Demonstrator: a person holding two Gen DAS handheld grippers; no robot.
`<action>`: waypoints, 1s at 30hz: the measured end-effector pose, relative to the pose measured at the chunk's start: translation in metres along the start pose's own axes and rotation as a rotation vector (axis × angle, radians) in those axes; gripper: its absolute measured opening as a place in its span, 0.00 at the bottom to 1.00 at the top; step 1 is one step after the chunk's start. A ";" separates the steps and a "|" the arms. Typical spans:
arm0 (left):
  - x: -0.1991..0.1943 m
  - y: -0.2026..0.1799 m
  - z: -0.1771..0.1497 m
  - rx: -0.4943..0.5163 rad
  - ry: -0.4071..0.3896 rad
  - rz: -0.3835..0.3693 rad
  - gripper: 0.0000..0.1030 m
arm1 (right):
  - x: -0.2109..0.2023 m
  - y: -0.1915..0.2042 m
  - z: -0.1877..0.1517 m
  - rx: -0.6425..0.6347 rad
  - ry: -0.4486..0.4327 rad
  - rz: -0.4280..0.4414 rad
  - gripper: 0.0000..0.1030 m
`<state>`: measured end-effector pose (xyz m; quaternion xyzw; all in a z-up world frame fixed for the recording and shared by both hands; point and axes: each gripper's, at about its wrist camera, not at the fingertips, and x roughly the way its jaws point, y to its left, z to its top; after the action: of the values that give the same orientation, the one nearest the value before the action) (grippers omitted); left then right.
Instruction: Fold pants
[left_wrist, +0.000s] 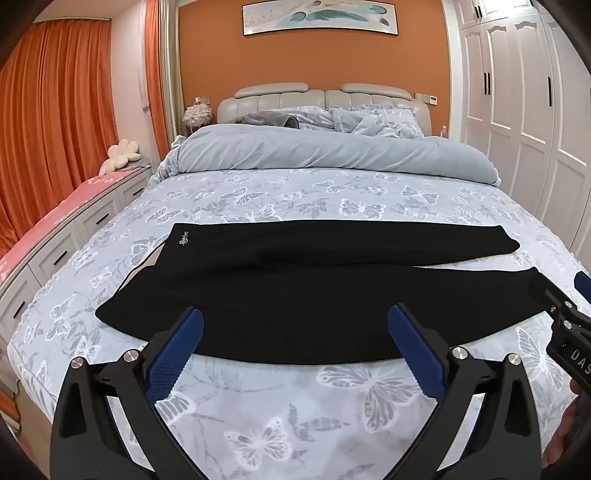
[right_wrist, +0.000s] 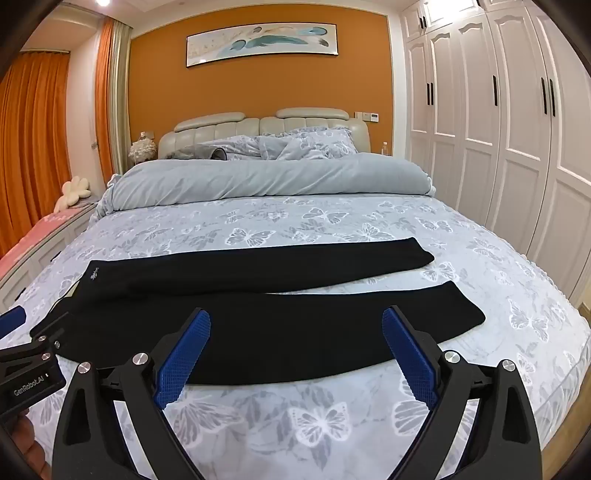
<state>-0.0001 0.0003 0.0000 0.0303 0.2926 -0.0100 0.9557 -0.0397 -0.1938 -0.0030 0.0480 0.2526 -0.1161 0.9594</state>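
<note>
Black pants (left_wrist: 295, 295) lie flat on the butterfly-print bed (left_wrist: 258, 424), their long axis running crosswise to both pairs of tongs, waistband to the left and the two legs splayed to the right. The left tongs (left_wrist: 295, 350) hover over the near edge towards the waistband end; the right tongs (right_wrist: 295, 350) hover nearer the cuffs. Both gape fully wide and grip nothing, the cloth lying just ahead of and below them.
</note>
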 end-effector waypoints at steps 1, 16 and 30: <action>0.000 0.000 0.000 0.001 0.000 -0.001 0.95 | 0.000 0.000 0.000 -0.001 -0.001 0.001 0.90; 0.000 -0.001 -0.001 0.007 -0.002 0.000 0.95 | 0.003 0.005 -0.002 -0.001 0.002 -0.003 0.90; 0.003 0.008 -0.007 0.014 -0.001 -0.001 0.95 | 0.006 0.003 -0.004 -0.005 0.020 -0.003 0.90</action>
<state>-0.0014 0.0090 -0.0069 0.0370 0.2920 -0.0124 0.9556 -0.0361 -0.1918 -0.0091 0.0466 0.2623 -0.1165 0.9568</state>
